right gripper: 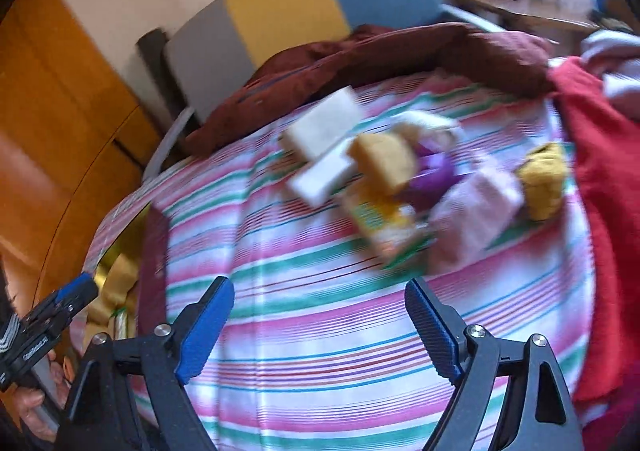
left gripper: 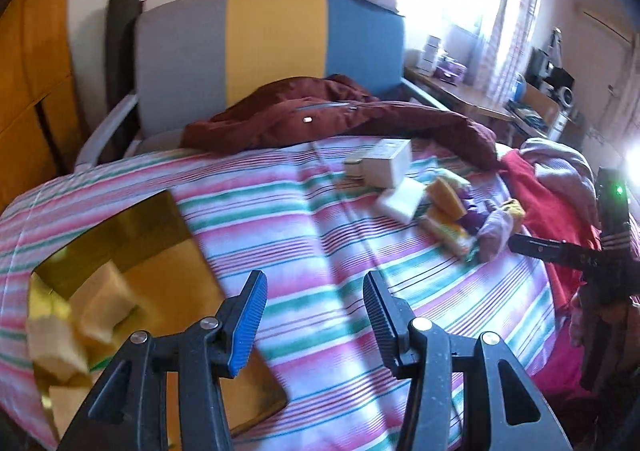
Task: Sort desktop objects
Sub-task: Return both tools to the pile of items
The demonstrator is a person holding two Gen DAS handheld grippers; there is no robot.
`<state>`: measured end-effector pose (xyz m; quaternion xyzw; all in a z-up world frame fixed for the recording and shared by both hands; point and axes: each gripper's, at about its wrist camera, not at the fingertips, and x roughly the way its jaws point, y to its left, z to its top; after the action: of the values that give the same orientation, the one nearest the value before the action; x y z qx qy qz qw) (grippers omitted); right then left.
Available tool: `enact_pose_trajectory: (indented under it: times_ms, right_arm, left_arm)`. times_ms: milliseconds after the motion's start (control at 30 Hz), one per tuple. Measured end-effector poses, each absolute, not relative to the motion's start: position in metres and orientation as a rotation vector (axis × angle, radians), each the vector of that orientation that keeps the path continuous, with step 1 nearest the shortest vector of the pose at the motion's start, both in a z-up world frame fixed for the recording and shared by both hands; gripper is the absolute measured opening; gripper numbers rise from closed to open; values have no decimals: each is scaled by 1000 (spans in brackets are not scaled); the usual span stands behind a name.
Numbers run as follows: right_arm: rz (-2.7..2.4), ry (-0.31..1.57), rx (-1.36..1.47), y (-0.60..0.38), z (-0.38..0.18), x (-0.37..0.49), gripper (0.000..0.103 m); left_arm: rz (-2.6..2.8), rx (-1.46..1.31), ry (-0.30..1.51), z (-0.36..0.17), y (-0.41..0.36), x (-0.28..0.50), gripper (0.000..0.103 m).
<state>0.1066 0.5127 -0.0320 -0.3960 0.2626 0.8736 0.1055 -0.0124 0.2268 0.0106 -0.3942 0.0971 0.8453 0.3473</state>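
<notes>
Little can be read here. In the left wrist view, the black plastic arm of the right gripper (left gripper: pixel 560 251), by the right edge of the striped bedspread (left gripper: pixel 320 251), carries small pale digits that look like "845", though the first figure is unsure. In the right wrist view, the black body of the left gripper (right gripper: pixel 36 347) bears a white label, too blurred to read.
</notes>
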Motion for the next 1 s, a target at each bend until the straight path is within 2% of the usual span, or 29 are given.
enact_pose_trajectory:
  times_ms: [333, 600, 700, 800, 867, 1000]
  right_arm:
    - [2309, 881, -1156, 593, -62, 99, 90]
    - [2280, 989, -1161, 617, -86, 88, 89]
    - [2288, 968, -1181, 615, -88, 82, 89]
    - [2288, 921, -1206, 612, -90, 77, 74]
    - [2288, 919, -1240, 613, -94, 74, 58]
    - [2301, 891, -1241, 612, -92, 73, 52]
  left_arm:
    - [2080, -1012, 294, 15, 292, -29, 51]
    - [2009, -1050, 316, 7, 342, -59, 51]
    - [1968, -1085, 296, 1, 358, -73, 51]
    - [1961, -1097, 291, -4, 372, -88, 51]
    - [1960, -1089, 302, -6, 382, -96, 51]
    - [1940, -1050, 356, -11, 403, -109, 51]
